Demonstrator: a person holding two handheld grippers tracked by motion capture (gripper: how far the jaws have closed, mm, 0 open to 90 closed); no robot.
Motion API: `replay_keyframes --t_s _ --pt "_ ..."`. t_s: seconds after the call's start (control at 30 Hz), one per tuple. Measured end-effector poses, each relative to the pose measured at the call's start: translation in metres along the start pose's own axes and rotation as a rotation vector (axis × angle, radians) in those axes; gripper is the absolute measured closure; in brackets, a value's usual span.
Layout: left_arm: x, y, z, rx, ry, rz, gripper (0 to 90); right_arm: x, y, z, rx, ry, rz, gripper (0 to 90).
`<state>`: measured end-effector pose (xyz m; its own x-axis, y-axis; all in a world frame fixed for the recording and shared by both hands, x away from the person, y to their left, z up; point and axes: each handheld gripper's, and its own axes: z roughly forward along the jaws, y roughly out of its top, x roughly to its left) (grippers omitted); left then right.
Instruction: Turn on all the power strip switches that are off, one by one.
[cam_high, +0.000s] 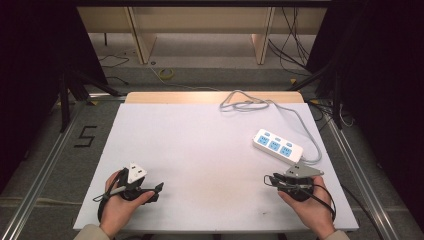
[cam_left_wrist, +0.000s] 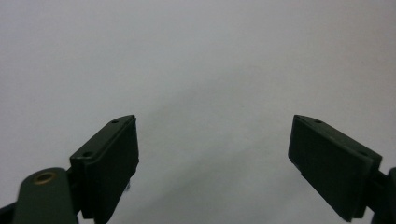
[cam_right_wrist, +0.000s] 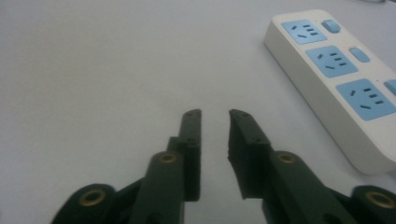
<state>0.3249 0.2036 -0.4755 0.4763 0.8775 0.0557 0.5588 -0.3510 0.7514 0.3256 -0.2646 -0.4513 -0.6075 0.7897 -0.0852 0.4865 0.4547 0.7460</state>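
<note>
While cabled, power strip (cam_high: 278, 146) lies unobstructed.

Dim, soft overhead light; perhaps slight blur.

A big table (cam_high: 200, 150) with a pale grey-white top stands in the middle of the room. Its far edge shows a strip of light wood (cam_high: 175, 97). The floor (cam_high: 45, 145) around it is grey. A black number five (cam_high: 86, 136) is marked on the floor to the left of the table. Shiny metal rails (cam_high: 42, 172) run along the floor on both sides. Dark curtains (cam_high: 35, 60) hang at the left and at the right. At the back stands pale wooden furniture (cam_high: 145, 35) with thin legs. Black cables (cam_high: 292, 50) lie on the floor back there, and a small yellow coil (cam_high: 166, 74) too. Soft light falls on the table top.
</note>
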Motion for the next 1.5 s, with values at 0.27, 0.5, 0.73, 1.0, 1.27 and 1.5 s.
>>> replay_keyframes --t_s 0.27,0.5,0.73,1.0,1.27,1.5 --pt "0.000 0.000 0.000 -0.003 0.002 -0.003 15.8 -0.011 0.007 -0.001 0.065 -0.052 -0.028 90.0" --pt "0.000 0.000 0.001 0.002 0.005 0.004 15.8 -0.021 0.011 -0.001 0.075 -0.071 0.015 90.0" --pt "-0.001 -0.001 0.002 0.006 0.005 0.002 15.8 -0.031 0.015 0.001 0.079 -0.090 0.042 90.0" --pt "-0.002 0.000 0.002 0.006 0.006 0.002 15.8 -0.038 0.018 0.002 0.086 -0.103 0.054 90.0" --pt "-0.003 0.000 0.003 0.004 0.007 0.002 15.8 -0.040 0.023 0.003 0.093 -0.116 0.063 90.0" --pt "-0.002 0.000 0.002 0.005 0.009 0.001 15.7 -0.044 0.027 0.003 0.099 -0.120 0.067 90.0"
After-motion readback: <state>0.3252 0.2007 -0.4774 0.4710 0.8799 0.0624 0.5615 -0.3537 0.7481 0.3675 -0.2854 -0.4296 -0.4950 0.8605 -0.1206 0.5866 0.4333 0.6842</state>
